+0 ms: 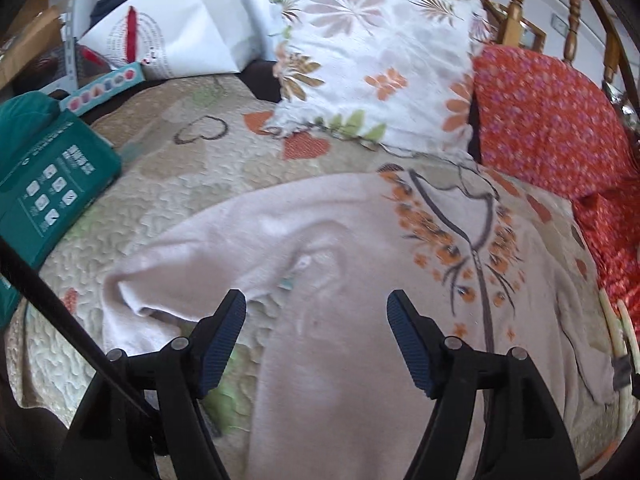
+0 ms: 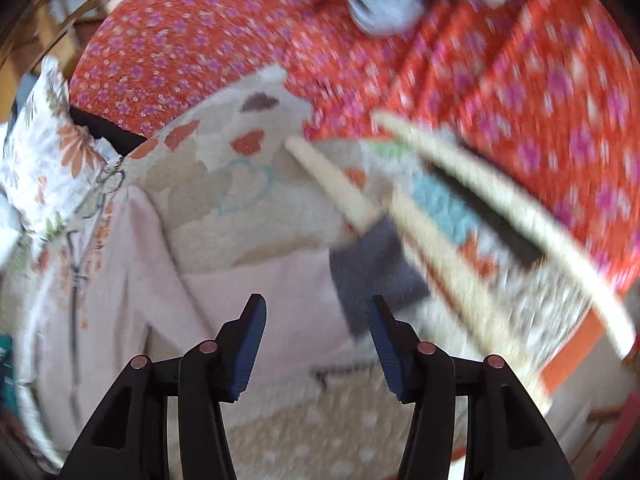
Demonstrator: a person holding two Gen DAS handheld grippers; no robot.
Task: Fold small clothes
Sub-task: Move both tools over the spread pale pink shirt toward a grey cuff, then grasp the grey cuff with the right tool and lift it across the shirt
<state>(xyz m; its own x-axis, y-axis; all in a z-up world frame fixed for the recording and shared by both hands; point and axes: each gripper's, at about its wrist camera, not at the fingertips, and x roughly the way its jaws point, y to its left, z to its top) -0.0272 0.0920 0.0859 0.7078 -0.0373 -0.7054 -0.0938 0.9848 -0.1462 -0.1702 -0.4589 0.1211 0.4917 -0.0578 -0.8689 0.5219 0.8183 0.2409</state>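
Note:
A pale pink top [image 1: 320, 280] with an orange and grey flower print lies spread flat on the quilted bedspread [image 1: 168, 184]. Its left sleeve [image 1: 132, 300] sticks out to the left, with the collar label near the middle. My left gripper [image 1: 316, 312] is open and empty, hovering just above the collar area. In the right wrist view the same pink top [image 2: 256, 300] lies below and left. My right gripper [image 2: 316, 316] is open and empty above its right edge. That view is blurred.
A white floral pillow [image 1: 372, 64] and a red floral cushion [image 1: 552, 120] lie behind the top. A green box [image 1: 52, 184] sits at the left. A woven fan with a dark patch [image 2: 440, 220] lies at the right, close to my right gripper. Wooden chair spindles [image 1: 516, 4] stand behind.

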